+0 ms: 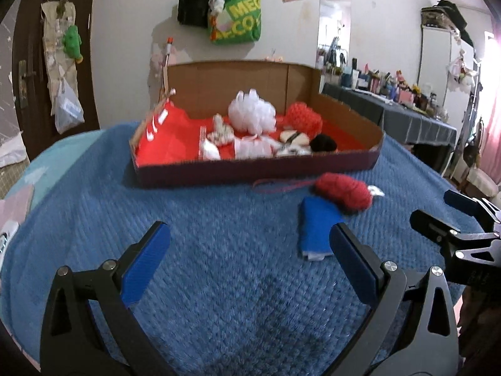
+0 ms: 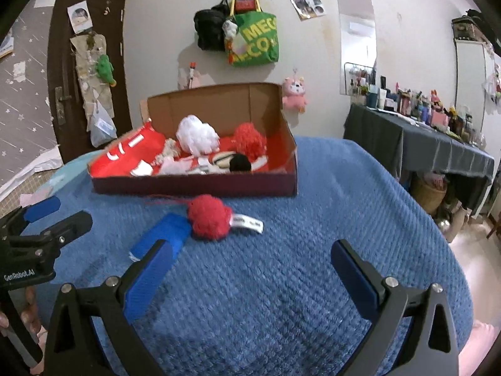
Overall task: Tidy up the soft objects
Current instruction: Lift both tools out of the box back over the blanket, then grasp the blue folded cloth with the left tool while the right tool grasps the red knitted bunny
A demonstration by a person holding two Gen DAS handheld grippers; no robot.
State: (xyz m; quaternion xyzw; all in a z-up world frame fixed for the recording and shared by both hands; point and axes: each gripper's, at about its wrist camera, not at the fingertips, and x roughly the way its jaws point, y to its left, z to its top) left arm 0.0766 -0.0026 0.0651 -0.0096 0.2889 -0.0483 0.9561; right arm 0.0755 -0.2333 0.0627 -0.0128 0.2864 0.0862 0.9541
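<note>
Reading "GenRobot.AI" on left tongs [image 2: 56, 211] | both tongs apart | right tongs [image 2: 250, 269] empty

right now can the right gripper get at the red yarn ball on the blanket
Probably yes. The right gripper is open and empty, and the red yarn ball lies on the blue blanket ahead of it, outside the cardboard box. Only the blue cloth touches its left side.

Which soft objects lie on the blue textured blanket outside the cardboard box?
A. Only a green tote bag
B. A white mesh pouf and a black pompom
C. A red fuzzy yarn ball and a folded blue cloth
C: the red fuzzy yarn ball and folded blue cloth lie on the blue textured blanket before the cardboard box.
</note>
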